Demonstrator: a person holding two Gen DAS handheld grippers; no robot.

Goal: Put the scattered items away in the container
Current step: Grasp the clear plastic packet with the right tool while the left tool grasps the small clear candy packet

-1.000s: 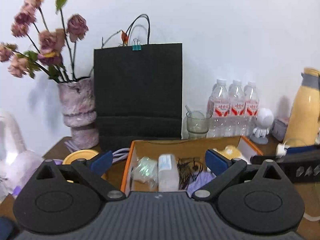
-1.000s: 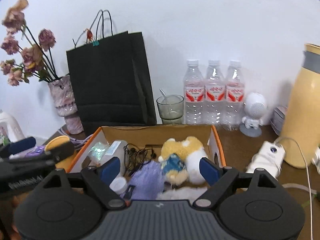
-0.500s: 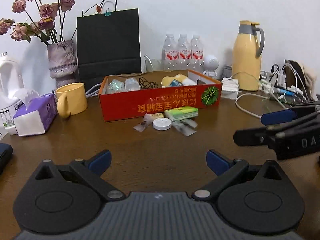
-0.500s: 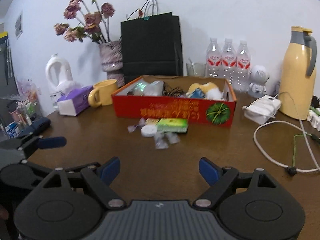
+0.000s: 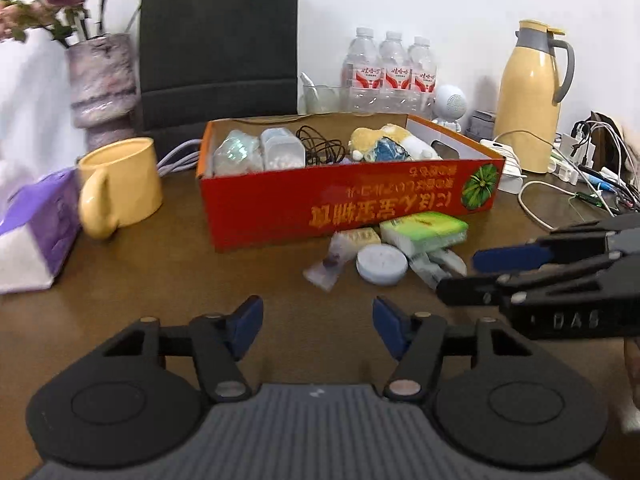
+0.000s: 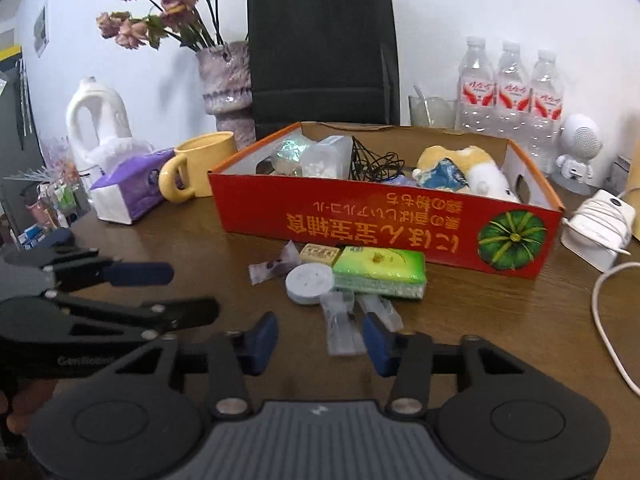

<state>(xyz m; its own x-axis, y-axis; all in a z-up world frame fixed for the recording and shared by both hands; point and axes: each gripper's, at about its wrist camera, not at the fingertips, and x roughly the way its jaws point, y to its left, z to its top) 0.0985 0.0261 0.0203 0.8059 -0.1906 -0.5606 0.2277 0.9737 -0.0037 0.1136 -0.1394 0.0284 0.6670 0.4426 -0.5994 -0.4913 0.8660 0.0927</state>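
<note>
The left gripper (image 5: 318, 328) is hovering low in the frame over bare brown worktop (image 5: 168, 280), its blue fingertips standing apart and closing, with nothing between them. The right gripper (image 6: 320, 344) is hanging low in its own view, its jaws also apart and closing; a clear plastic wrapper (image 6: 340, 328) is lying on the worktop in the gap between the fingertips, and I cannot tell whether either pad is touching it.

The red cardboard box (image 6: 384, 228) is sitting mid-frame, already holding a plush toy (image 6: 460, 168), a tangle of black cable (image 6: 372, 160) and a clear tub of white pieces (image 6: 324, 160). Just in front of its near wall a small heap is lying loose: a green tissue pack (image 6: 380, 270), a round white disc (image 6: 310, 282) touching the pack's left end, a small yellow packet (image 6: 320, 254) behind the disc, and a purple-tinted wrapper (image 6: 272, 268) to the left.

A yellow mug (image 5: 120, 188) is standing left of the box, beside a purple tissue box (image 5: 36, 232). Upper right, a yellow thermos jug (image 5: 532, 96) is standing by the wall.
</note>
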